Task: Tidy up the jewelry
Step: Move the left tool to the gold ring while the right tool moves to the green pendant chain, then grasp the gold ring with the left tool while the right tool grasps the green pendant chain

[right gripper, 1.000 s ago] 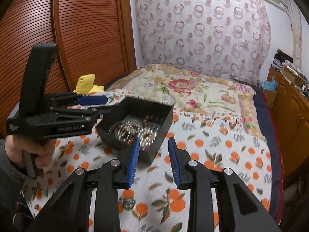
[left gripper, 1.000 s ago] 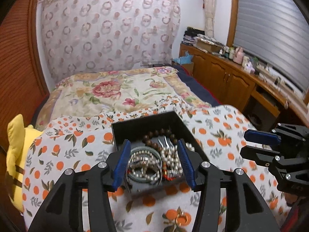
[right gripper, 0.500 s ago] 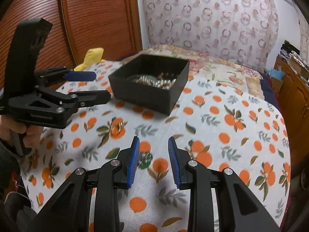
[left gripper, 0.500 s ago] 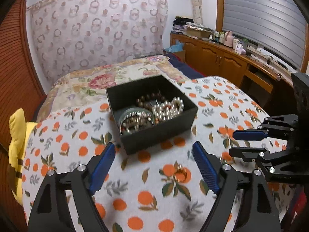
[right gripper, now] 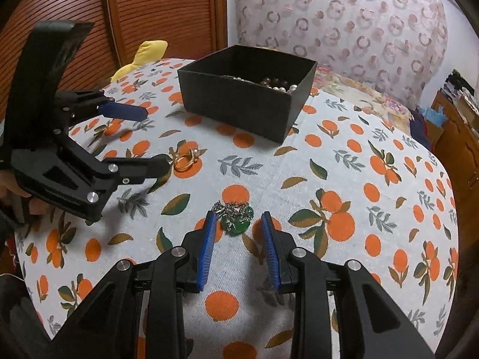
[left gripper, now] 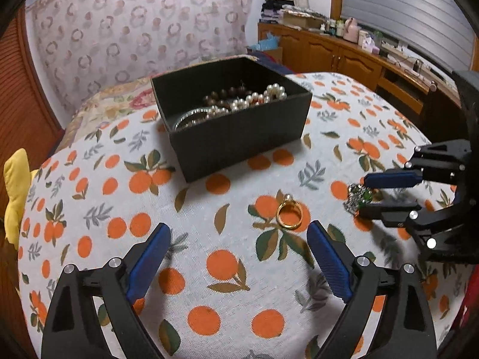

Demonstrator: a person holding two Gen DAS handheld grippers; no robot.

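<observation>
- Our left gripper [left gripper: 238,257] stands wide and empty; its jaws have just been opening, with nothing but tablecloth between them, and the gold ring [left gripper: 289,215] lies just ahead of the right-hand finger.
- Our right gripper [right gripper: 239,240] is parted about halfway and grasps nothing: the green pendant [right gripper: 236,221] sits between the blue pads [right gripper: 206,248], which do not press on it.
- To do this step well, we judge the right fingers should settle flat onto the cloth either side of the green stone and close on the stone itself, not the fine chain, which would likely slip out.
- For the ring, we would shift the left gripper towards the pendant until the band sits midway between its fingers, then close across the band, not the pearl.
- Both grippers tilt steeply down towards the tablecloth [left gripper: 209,269], fingers low over it; in the right wrist view the left one reaches in from the side, a hand [right gripper: 18,191] partly visible behind it.
- Taking the black box [left gripper: 239,137] as landmark: ring and pendant both lie on the cloth on the near side of it, apart from its wall, the ring nearer it.
- Inside the box we see pearls [left gripper: 254,98], dark beads and what may be a bangle, though the wall hides much.
</observation>
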